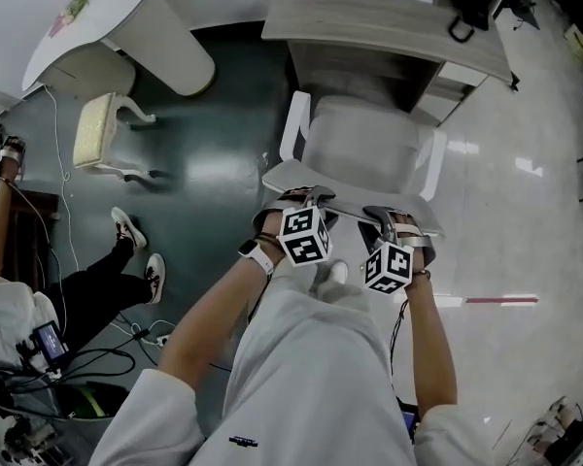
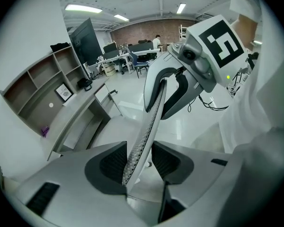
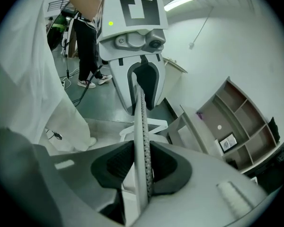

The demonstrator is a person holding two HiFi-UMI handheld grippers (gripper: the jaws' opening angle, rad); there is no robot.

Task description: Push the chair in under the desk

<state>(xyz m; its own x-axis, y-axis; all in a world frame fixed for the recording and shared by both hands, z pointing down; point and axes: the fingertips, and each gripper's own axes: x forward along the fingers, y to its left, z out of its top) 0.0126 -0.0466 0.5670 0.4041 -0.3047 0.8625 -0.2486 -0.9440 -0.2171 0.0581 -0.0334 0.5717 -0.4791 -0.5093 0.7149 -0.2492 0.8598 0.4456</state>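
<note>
A glossy dark green floor (image 1: 214, 115) covers the left of the room and meets a pale, shiny white floor (image 1: 525, 212) on the right, where a thin red strip (image 1: 500, 300) lies. At the far left stands a white round-topped pedestal table (image 1: 117, 3), with a cream cushioned stool on curved white legs (image 1: 99, 129) just beside it. Open grey wooden shelves (image 2: 42, 86) stand against a white wall (image 2: 19, 41). Long ceiling strip lights (image 2: 83, 7) glow overhead, and a reddish brick wall (image 2: 142, 32) closes the far end.

The chair (image 1: 364, 149) is white, its back edge finely perforated; the far desk (image 1: 389, 27) is pale grey woodgrain. The floor (image 1: 223, 115) is dark green at left, pale grey at right.
</note>
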